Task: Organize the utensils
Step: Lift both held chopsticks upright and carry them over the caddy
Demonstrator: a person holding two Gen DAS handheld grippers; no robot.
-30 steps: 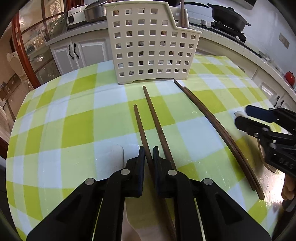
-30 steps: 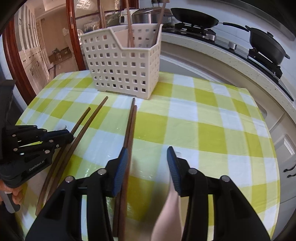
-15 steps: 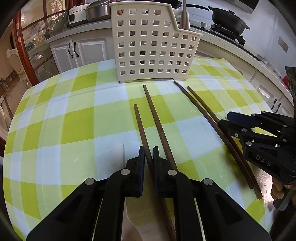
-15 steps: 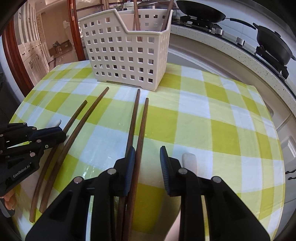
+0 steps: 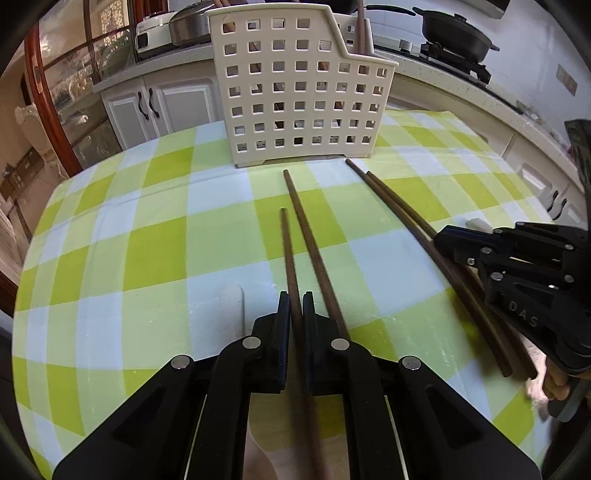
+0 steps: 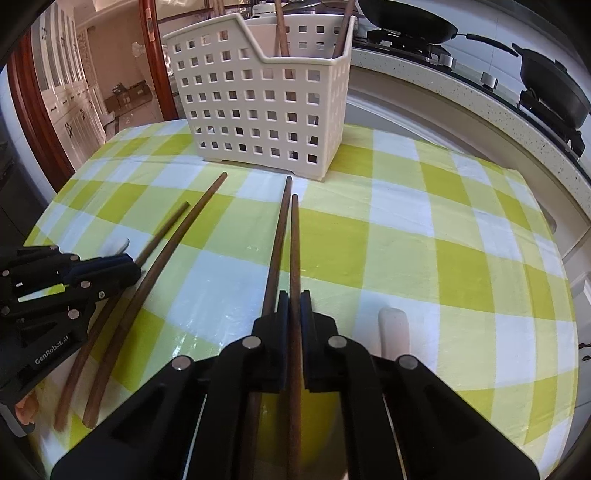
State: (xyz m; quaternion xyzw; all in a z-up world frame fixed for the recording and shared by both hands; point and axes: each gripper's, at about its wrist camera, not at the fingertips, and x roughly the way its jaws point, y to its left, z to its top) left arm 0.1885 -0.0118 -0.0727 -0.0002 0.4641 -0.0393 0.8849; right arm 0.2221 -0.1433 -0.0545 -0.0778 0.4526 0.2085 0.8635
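Observation:
A cream perforated basket [image 5: 295,92] [image 6: 258,110] stands at the back of the checked table, with brown sticks [image 6: 280,37] upright in it. My left gripper [image 5: 296,295] [image 6: 131,266] has its jaws closing tight on a brown chopstick [image 5: 286,251], pads pressing it. Its twin [image 5: 310,240] lies just outside the right finger. My right gripper [image 6: 294,293] [image 5: 441,238] has its jaws closing on another chopstick [image 6: 294,240], which the pads pinch. That one's neighbour [image 6: 279,229] passes left of the fingers. All four chopsticks lie on the cloth and point at the basket.
A white oblong piece [image 5: 232,306] [image 6: 393,332] lies on the green-and-white tablecloth [image 6: 443,240] beside each gripper. Behind the table runs a counter with a stove and black pans [image 5: 454,33] [image 6: 550,85]. White cabinets [image 5: 159,107] stand at the back left.
My right gripper's fingers came together from wide apart onto the right chopstick of its pair. The left gripper kept its grip and its place.

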